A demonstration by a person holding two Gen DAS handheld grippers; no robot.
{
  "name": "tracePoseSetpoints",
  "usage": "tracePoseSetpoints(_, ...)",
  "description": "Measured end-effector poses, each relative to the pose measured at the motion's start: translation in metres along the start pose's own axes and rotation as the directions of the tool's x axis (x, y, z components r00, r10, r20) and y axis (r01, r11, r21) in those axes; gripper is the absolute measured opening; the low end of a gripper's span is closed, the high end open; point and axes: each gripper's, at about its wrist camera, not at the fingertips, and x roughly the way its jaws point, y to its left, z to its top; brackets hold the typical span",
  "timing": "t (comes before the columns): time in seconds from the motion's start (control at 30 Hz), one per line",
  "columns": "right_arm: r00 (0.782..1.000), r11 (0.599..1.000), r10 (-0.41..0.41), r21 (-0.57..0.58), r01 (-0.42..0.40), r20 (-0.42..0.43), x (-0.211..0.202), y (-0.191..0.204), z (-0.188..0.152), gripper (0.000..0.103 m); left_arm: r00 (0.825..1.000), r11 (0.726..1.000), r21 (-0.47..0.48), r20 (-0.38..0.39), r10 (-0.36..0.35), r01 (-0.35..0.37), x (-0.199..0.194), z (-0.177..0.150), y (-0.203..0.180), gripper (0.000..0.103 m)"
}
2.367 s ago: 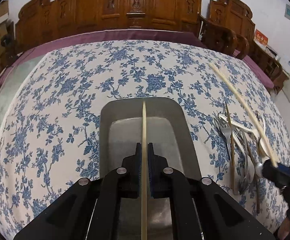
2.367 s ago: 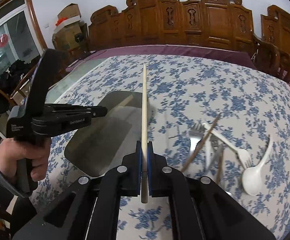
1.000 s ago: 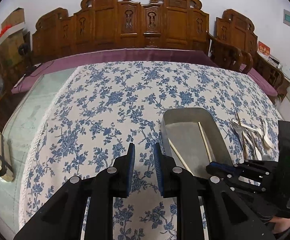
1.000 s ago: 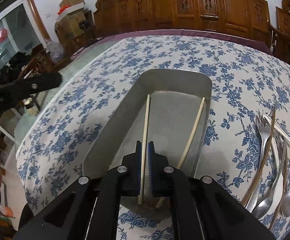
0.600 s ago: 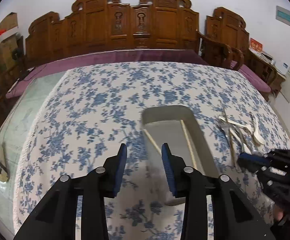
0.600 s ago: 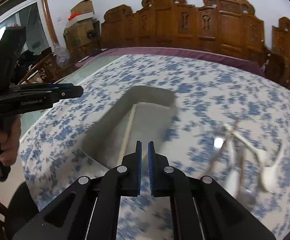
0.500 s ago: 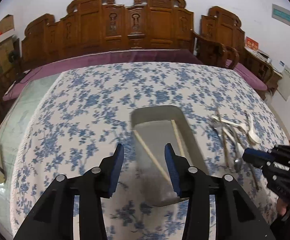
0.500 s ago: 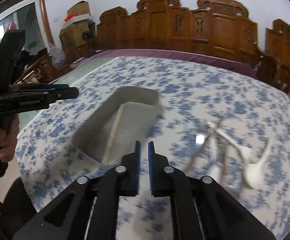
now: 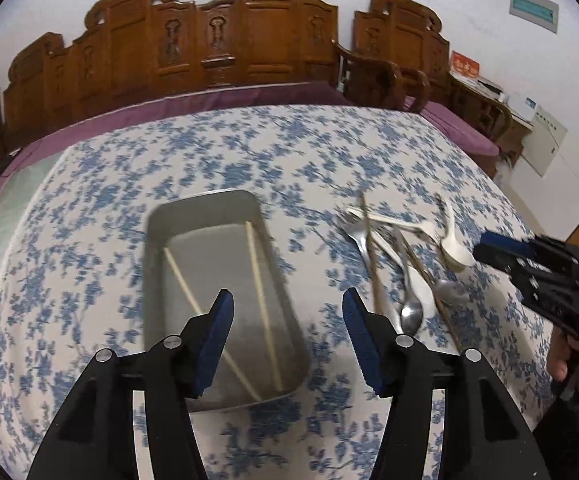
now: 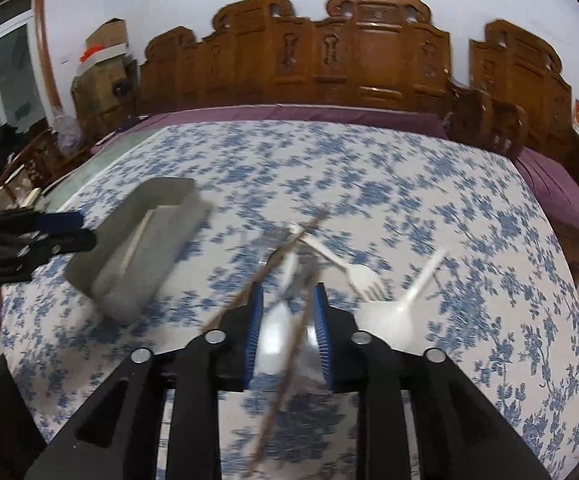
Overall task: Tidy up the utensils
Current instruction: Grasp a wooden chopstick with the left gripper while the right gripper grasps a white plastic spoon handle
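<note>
A grey metal tray [image 9: 205, 208] lies on the blue-flowered tablecloth and holds two pale chopsticks [image 9: 258, 276]. It also shows at the left of the right wrist view [image 10: 145, 248]. To its right lies a pile of utensils [image 9: 401, 264]: metal forks and spoons, dark chopsticks, a white plastic fork [image 10: 353, 272] and a white plastic spoon [image 10: 397, 312]. My left gripper [image 9: 287, 328] is open and empty above the tray's near end. My right gripper [image 10: 287, 332] is open just over the pile, with a dark chopstick [image 10: 289, 356] and a spoon between its fingers, not clamped.
Carved wooden chairs [image 9: 249, 40] stand behind the table, with a purple cloth edge [image 9: 193, 104] at the far side. The table's right edge [image 10: 569, 280] drops off near the pile. Cardboard boxes [image 10: 105, 56] stand at the back left.
Both grippers let their pale chopsticks go into the tray and opened. The left one has opened wide and swung right; the right one has moved from the tray to over the pile.
</note>
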Motion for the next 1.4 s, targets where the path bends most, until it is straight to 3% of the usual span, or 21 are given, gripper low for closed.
tracePoseSetpoints(0.43, 0.988, 0.99, -0.089, 0.1, 0.102, -0.127, 0.061, -0.084, -0.014, 0.035, 0.998, 0.998, 0.048, -0.039, -0.042, 0.044, 0.028, 0.005, -0.042, 0.054)
tracePoseSetpoints(0.53, 0.99, 0.99, -0.069, 0.113, 0.083, -0.121, 0.064, -0.09, -0.012, 0.038, 0.998, 0.997, 0.052, -0.046, -0.049, 0.052, 0.033, 0.007, -0.048, 0.054)
tracePoseSetpoints(0.6, 0.991, 0.989, -0.059, 0.126, 0.074, -0.121, 0.068, -0.093, -0.01, 0.047, 0.997, 0.997, 0.057, -0.053, -0.052, 0.055, 0.038, 0.008, -0.052, 0.054)
tracePoseSetpoints(0.73, 0.986, 0.986, -0.059, 0.146, 0.082, -0.154, 0.08, -0.1, -0.012, 0.048, 0.996, 0.996, 0.061, -0.067, -0.057, 0.062, 0.047, 0.007, -0.059, 0.054)
tracePoseSetpoints(1.03, 0.981, 0.993, -0.085, 0.068, 0.098, -0.173, 0.091, -0.083, -0.01, 0.05, 0.995, 0.996, 0.069, -0.085, -0.055, 0.061, 0.057, 0.005, -0.069, 0.054)
tracePoseSetpoints(1.1, 0.981, 0.993, -0.09, 0.064, 0.102, -0.173, 0.091, -0.081, -0.011, 0.044, 0.995, 0.996, 0.069, -0.087, -0.051, 0.057, 0.059, 0.005, -0.07, 0.054)
tracePoseSetpoints(1.2, 0.982, 0.995, -0.053, 0.07, 0.066, -0.182, 0.091, -0.076, -0.01, 0.025, 0.995, 0.996, 0.067, -0.094, -0.043, 0.049, 0.064, 0.005, -0.071, 0.054)
tracePoseSetpoints(1.4, 0.981, 0.993, -0.007, 0.117, 0.031, -0.196, 0.088, -0.079, -0.009, 0.01, 0.993, 0.997, 0.067, -0.116, -0.03, 0.038, 0.074, 0.004, -0.073, 0.054)
